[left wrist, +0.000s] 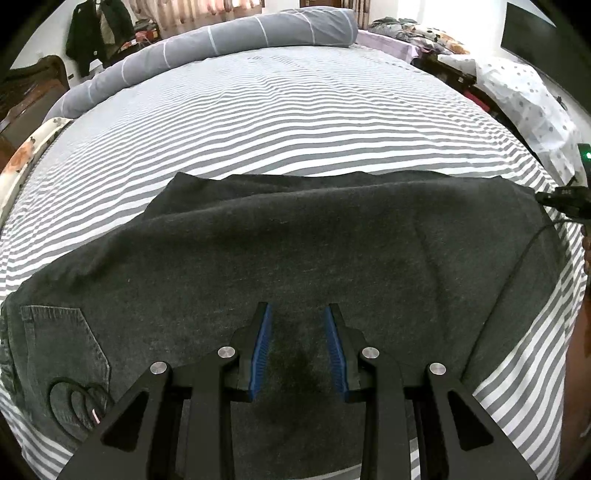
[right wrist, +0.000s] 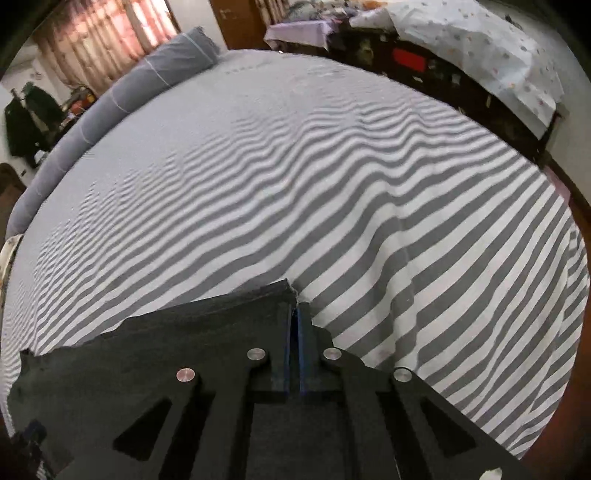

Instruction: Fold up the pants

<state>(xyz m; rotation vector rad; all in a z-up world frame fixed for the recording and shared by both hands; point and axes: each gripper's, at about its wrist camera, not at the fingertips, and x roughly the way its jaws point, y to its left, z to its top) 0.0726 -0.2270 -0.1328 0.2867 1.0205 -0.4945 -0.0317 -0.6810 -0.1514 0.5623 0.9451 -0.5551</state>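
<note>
Charcoal pants (left wrist: 295, 251) lie flat across the striped bed (left wrist: 295, 110). From the left wrist, the left hand-held gripper (left wrist: 298, 343) hovers over the cloth mid-leg, jaws apart, nothing between them. From the right wrist, the right hand-held gripper (right wrist: 295, 332) is pinched together at the pants' far corner, apparently on the hem. It looks like the first fold is starting; next the left needs its own grip before both lift.

This is a home bedroom, shown by a wide bed under a grey-and-white striped sheet (left wrist: 295, 122), a rolled grey quilt with thin white lines (left wrist: 207, 40) along its far edge, pinkish drawn curtains (right wrist: 99, 40), dark jackets hanging on a stand (left wrist: 98, 31), and a brown wooden door (right wrist: 236, 20).
</note>
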